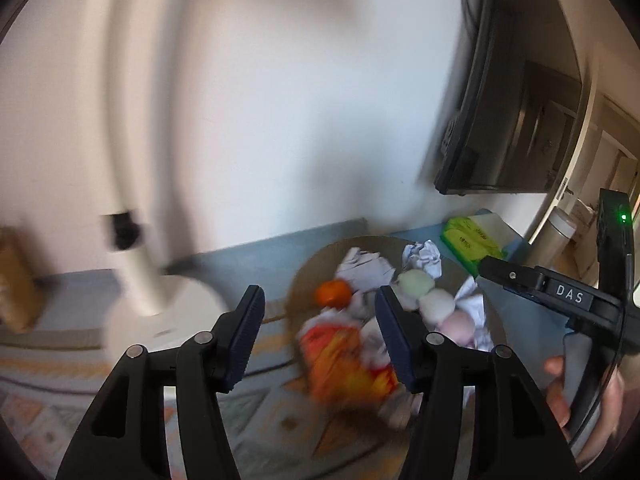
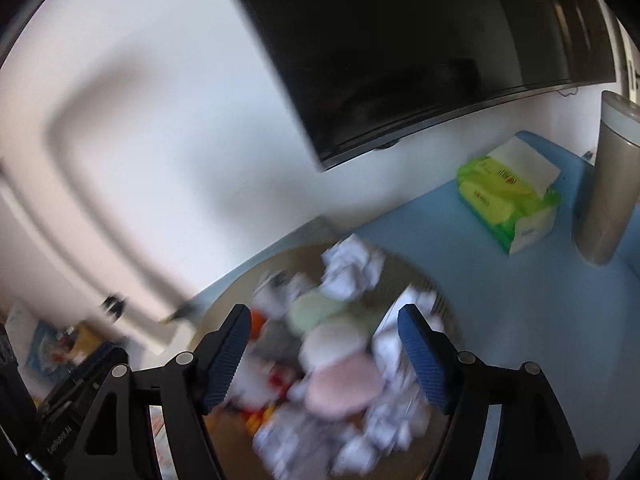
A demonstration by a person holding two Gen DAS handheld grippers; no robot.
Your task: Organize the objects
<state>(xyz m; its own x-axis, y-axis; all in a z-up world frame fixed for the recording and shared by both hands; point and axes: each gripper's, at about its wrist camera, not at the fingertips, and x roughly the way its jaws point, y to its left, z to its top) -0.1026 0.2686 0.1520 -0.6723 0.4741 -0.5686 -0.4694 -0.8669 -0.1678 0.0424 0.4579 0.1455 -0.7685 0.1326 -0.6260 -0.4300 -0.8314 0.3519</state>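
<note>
A round brown tray (image 1: 312, 264) on the blue tabletop holds crumpled white paper (image 1: 424, 256), an orange (image 1: 334, 293), an orange-red snack bag (image 1: 344, 364) and three pastel balls: green (image 1: 414, 282), white (image 1: 438, 305) and pink (image 1: 458, 326). My left gripper (image 1: 320, 336) hovers open above the tray's near left side, over the snack bag, with nothing between its pads. My right gripper (image 2: 330, 354) hangs open over the pink ball (image 2: 344, 388) and white ball (image 2: 334, 346), touching neither; more paper (image 2: 352, 264) lies behind. It also shows in the left wrist view at the right (image 1: 496, 270), held by a hand (image 1: 560, 392).
A green tissue pack (image 2: 508, 196) lies at the back right beside a tall grey cylinder (image 2: 612, 184). A dark screen (image 2: 400, 52) hangs on the wall above. A white stand with a round base (image 1: 160, 312) rises left of the tray. A patterned cloth (image 1: 48, 420) covers the near left.
</note>
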